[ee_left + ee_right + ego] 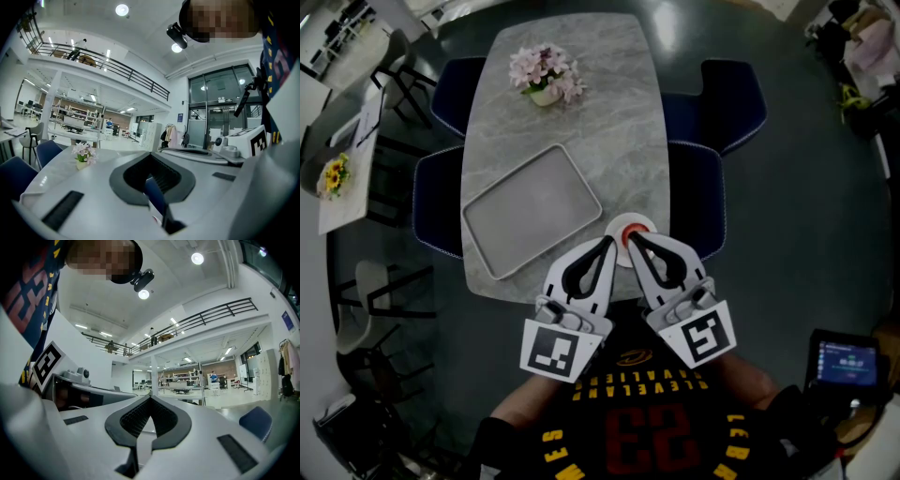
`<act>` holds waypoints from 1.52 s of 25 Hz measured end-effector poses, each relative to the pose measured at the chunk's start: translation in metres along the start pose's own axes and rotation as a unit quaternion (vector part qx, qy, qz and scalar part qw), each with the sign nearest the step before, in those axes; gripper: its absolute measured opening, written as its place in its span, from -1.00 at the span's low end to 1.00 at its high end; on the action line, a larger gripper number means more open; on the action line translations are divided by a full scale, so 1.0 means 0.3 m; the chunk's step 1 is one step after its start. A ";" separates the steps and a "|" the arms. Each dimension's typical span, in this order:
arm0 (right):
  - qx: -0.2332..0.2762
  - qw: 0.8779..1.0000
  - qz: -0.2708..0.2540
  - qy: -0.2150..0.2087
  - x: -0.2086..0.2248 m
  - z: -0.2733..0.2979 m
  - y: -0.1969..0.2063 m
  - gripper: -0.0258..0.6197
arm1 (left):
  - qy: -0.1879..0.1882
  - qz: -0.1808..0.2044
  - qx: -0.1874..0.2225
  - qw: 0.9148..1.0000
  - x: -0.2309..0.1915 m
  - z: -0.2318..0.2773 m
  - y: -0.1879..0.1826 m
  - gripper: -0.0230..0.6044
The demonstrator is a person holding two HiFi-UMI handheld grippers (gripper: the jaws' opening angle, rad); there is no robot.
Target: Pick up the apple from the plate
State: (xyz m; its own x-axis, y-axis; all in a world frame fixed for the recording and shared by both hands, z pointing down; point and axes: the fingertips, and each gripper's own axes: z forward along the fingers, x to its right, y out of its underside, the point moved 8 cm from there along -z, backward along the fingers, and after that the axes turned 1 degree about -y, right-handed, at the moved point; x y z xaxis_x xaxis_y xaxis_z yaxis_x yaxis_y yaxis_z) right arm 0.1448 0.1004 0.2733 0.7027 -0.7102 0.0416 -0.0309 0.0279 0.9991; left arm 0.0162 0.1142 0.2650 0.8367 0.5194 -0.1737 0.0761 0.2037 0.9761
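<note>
A red apple [631, 232] sits on a small white plate [628, 220] near the table's front right edge. Both gripper tips partly cover it. My left gripper [608, 241] points at the plate from the near left, its jaws shut with the tips touching and nothing between them. My right gripper [632, 237] lies beside it, also shut and empty, with its tip over the apple's near side. In the left gripper view the left gripper [151, 155] has closed jaws, and a sliver of red shows below them. In the right gripper view the right gripper [150, 397] is closed too.
A large grey tray [532, 208] lies left of the plate on the marble table [609, 112]. A pot of pink flowers [546, 75] stands at the far end. Blue chairs [722, 108] line both long sides. A small screen [844, 361] stands at the lower right.
</note>
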 end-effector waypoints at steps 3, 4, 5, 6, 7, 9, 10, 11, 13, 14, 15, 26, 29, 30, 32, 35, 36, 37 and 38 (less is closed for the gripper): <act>-0.002 1.000 0.003 0.000 0.001 0.000 0.002 -0.90 | 0.000 0.001 0.001 1.000 0.001 0.001 0.000 -0.92; -0.002 1.000 0.004 0.000 0.001 0.000 0.002 -0.90 | 0.000 0.000 0.000 1.000 0.001 0.000 0.000 -0.92; -0.002 1.000 0.004 0.000 0.001 0.000 0.002 -0.90 | 0.000 -0.001 -0.002 1.000 0.001 0.000 0.001 -0.92; -0.003 1.000 0.004 0.000 0.001 0.000 0.002 -0.90 | 0.000 -0.002 -0.003 1.000 0.000 0.000 0.001 -0.92; -0.003 1.000 0.004 -0.001 0.001 0.001 0.002 -0.90 | 0.000 -0.002 -0.003 1.000 0.000 0.000 0.002 -0.92; -0.004 1.000 0.004 -0.001 0.001 0.001 0.002 -0.90 | -0.001 -0.002 -0.003 1.000 -0.002 0.000 0.002 -0.92; -0.004 1.000 0.004 -0.001 0.000 0.001 0.002 -0.90 | 0.000 -0.002 -0.002 1.000 -0.002 0.001 0.002 -0.92; -0.004 1.000 0.004 0.000 0.000 0.000 0.002 -0.90 | 0.000 -0.002 -0.002 1.000 -0.002 0.002 0.003 -0.92; -0.005 1.000 0.002 0.000 0.001 -0.001 0.003 -0.90 | 0.000 -0.003 -0.004 1.000 -0.002 0.002 0.004 -0.92; -0.005 1.000 0.001 0.000 0.001 -0.001 0.004 -0.90 | 0.000 -0.003 -0.004 1.000 -0.002 0.003 0.005 -0.92; -0.006 1.000 0.000 0.000 0.001 -0.001 0.004 -0.90 | 0.000 -0.003 -0.004 1.000 -0.002 0.003 0.005 -0.92; -0.006 1.000 0.001 -0.001 0.002 0.003 0.004 -0.90 | 0.000 0.000 -0.006 1.000 -0.004 0.003 0.004 -0.92; -0.007 1.000 0.001 -0.002 0.001 0.002 0.005 -0.90 | 0.000 -0.001 -0.007 1.000 -0.003 0.003 0.006 -0.92; -0.007 1.000 0.001 -0.001 0.001 0.002 0.006 -0.90 | 0.000 -0.001 -0.007 1.000 -0.003 0.003 0.006 -0.92; -0.008 1.000 0.001 -0.001 0.002 0.001 0.007 -0.90 | 0.000 -0.002 -0.007 1.000 -0.003 0.003 0.006 -0.92; -0.009 1.000 0.003 -0.001 0.002 0.000 0.009 -0.90 | -0.001 -0.002 -0.007 1.000 -0.002 0.003 0.007 -0.92; -0.009 1.000 0.003 -0.001 0.001 -0.001 0.009 -0.90 | -0.001 -0.002 -0.007 1.000 -0.002 0.003 0.007 -0.92; -0.009 1.000 0.004 0.000 0.001 -0.001 0.010 -0.90 | -0.001 -0.002 -0.008 1.000 -0.002 0.002 0.008 -0.92; -0.009 1.000 0.004 0.000 0.000 -0.002 0.011 -0.90 | -0.001 -0.002 -0.008 1.000 -0.001 0.002 0.008 -0.92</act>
State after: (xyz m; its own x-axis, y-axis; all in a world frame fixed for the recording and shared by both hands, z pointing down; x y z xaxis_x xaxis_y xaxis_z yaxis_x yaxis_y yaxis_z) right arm 0.1450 0.1008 0.2765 0.7025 -0.7099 0.0499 -0.0238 0.0466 0.9986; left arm 0.0163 0.1141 0.2676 0.8370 0.5175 -0.1776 0.0711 0.2191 0.9731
